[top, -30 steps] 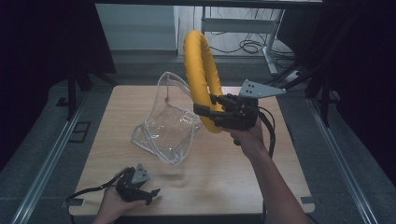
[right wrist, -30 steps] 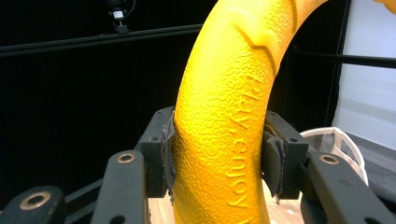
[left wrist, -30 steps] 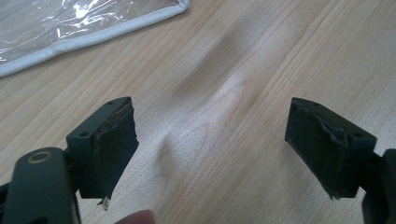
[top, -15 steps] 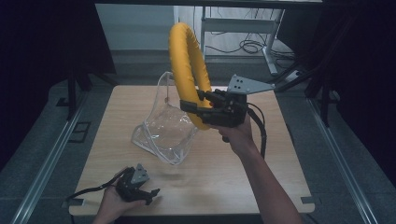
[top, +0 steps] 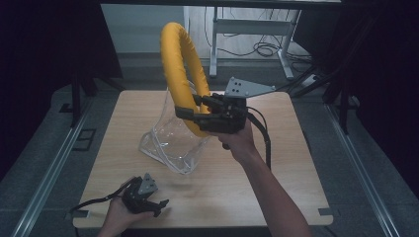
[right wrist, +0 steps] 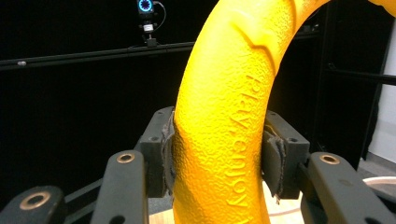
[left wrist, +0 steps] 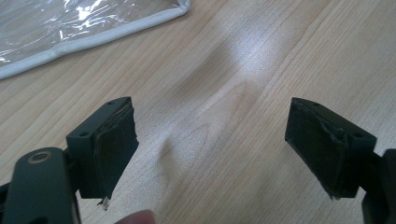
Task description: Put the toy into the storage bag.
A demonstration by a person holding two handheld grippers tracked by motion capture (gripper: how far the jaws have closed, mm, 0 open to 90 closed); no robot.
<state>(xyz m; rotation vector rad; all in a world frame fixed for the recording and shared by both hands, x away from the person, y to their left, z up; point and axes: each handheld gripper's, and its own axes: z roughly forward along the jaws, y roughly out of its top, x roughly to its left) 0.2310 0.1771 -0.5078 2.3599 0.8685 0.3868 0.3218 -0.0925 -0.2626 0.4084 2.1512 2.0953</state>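
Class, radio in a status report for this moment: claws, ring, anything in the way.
Right claw shut on yellow ring, held upright above clear bag. Left claw open, low over table, near edge. Nothing between ring and bag.

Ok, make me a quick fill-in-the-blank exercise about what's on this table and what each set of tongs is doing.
1. The right tongs are shut on the ____ ring.
2. The left tongs are ____, with nothing between them.
3. The ring is held above a clear plastic ____ on the wooden table.

Missing words: yellow; open; bag
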